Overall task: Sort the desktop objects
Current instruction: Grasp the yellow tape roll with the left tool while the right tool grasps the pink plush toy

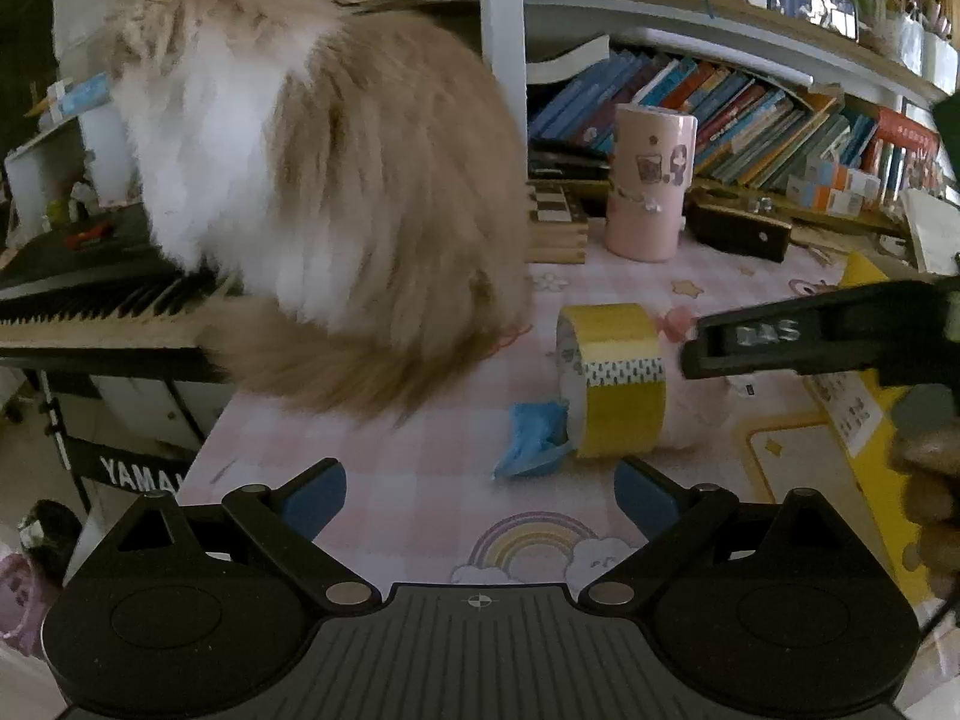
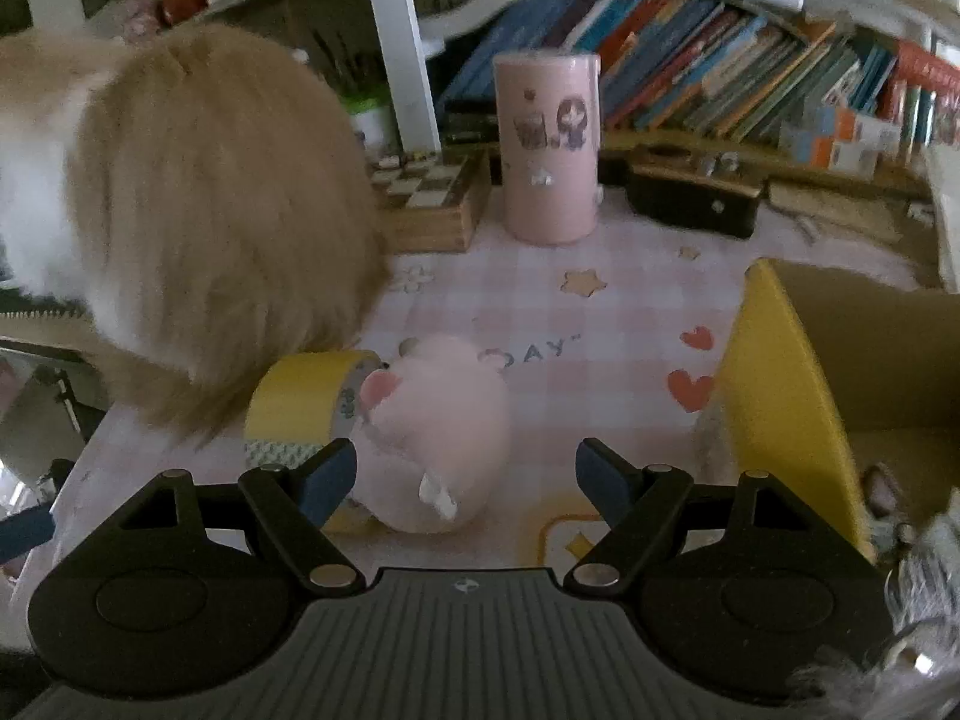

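Right gripper (image 2: 465, 471) jaws spread and empty, the pink plush toy (image 2: 435, 432) lying directly ahead between them near the desk's (image 2: 600, 324) left edge, touching the yellow tape roll (image 2: 300, 402); left gripper (image 1: 480, 498) likewise released, further off; cat (image 2: 198, 228) adjacent.

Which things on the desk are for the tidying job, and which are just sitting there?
For the job:
- yellow roll of tape
- pink plush toy
- crumpled blue scrap
- yellow cardboard box

Just there:
- fluffy tan-and-white cat
- pink cylindrical tin
- shelved books
- keyboard piano
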A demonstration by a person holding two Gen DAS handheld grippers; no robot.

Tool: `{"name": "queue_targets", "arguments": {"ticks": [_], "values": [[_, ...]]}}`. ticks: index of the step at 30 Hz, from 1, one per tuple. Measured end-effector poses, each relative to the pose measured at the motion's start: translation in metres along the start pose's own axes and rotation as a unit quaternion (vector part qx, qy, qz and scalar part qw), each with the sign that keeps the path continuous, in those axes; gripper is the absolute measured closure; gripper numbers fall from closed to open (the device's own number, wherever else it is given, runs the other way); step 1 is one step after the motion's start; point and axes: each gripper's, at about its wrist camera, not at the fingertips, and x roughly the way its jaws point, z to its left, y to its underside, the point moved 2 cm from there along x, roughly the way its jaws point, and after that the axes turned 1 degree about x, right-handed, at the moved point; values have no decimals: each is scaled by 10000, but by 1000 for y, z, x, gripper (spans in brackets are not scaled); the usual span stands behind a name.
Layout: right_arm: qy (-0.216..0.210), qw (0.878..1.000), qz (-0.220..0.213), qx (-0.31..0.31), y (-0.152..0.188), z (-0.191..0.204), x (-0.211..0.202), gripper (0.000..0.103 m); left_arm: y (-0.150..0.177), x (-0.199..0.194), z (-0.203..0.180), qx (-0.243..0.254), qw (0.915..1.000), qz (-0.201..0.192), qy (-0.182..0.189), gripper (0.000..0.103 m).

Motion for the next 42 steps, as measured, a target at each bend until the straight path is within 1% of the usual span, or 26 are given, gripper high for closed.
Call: {"name": "queue_targets", "arguments": {"ticks": [4, 5, 7, 9, 12, 13, 14, 17, 19, 22, 26, 29, 31, 33, 35, 38, 39, 40, 41, 42], "values": [[-107, 9998, 163, 27, -3, 0, 21, 24, -3, 7, -5, 88, 9999, 28, 71, 5], [-152, 9996, 233, 51, -4, -1, 26, 24, -4, 9, -6, 113, 9999, 43, 93, 5], [-266, 9988, 373, 155, -5, -2, 37, 20, -4, 12, -9, 168, 9997, 52, 151, 5], [-329, 9975, 595, 208, -7, -2, 47, 20, -5, 13, -11, 223, 9994, 57, 250, 5], [-499, 9952, 759, 376, -7, -5, 56, 25, -7, 17, -15, 272, 9985, 101, 464, 5], [-556, 9948, 758, 397, -7, -5, 57, 32, -7, 19, -16, 274, 9982, 105, 521, 5], [-633, 9946, 739, 373, -8, -3, 57, 37, -8, 20, -17, 270, 9979, 122, 569, 5], [-582, 9957, 695, 166, -11, 2, 54, 43, -11, 27, -20, 243, 9974, 174, 650, 5], [-551, 9964, 644, 79, -13, 0, 49, 45, -13, 31, -22, 239, 9974, 169, 651, 5], [-386, 9982, 453, -49, -18, -4, 40, 45, -16, 37, -25, 252, 9976, 157, 624, 6], [-147, 9996, 3, -223, -25, -12, 18, 45, -22, 45, -29, 263, 9973, 146, 663, 6], [1, 9992, -232, -322, -29, -17, 7, 45, -26, 52, -35, 325, 9973, 125, 649, 6], [39, 9989, -257, -389, -31, -18, 5, 45, -29, 59, -40, 364, 9977, 143, 560, 7], [68, 9988, -277, -399, -32, -19, 3, 45, -31, 65, -43, 371, 9980, 166, 492, 11], [79, 9987, -303, -395, -31, -20, 1, 44, -32, 70, -45, 367, 9981, 179, 461, 11], [44, 9989, -293, -364, -30, -22, 0, 44, -34, 78, -48, 415, 9982, 161, 410, 20], [23, 9990, -286, -348, -30, -22, -1, 44, -34, 80, -50, 462, 9981, 152, 389, 26], [10, 9990, -280, -336, -30, -23, -2, 44, -35, 82, -51, 514, 9979, 145, 378, 36], [-3, 9991, -271, -321, -29, -23, -2, 44, -35, 84, -53, 564, 9976, 164, 369, 41], [-18, 9992, -264, -309, -29, -23, -2, 44, -34, 85, -53, 594, 9974, 197, 354, 56]]}}
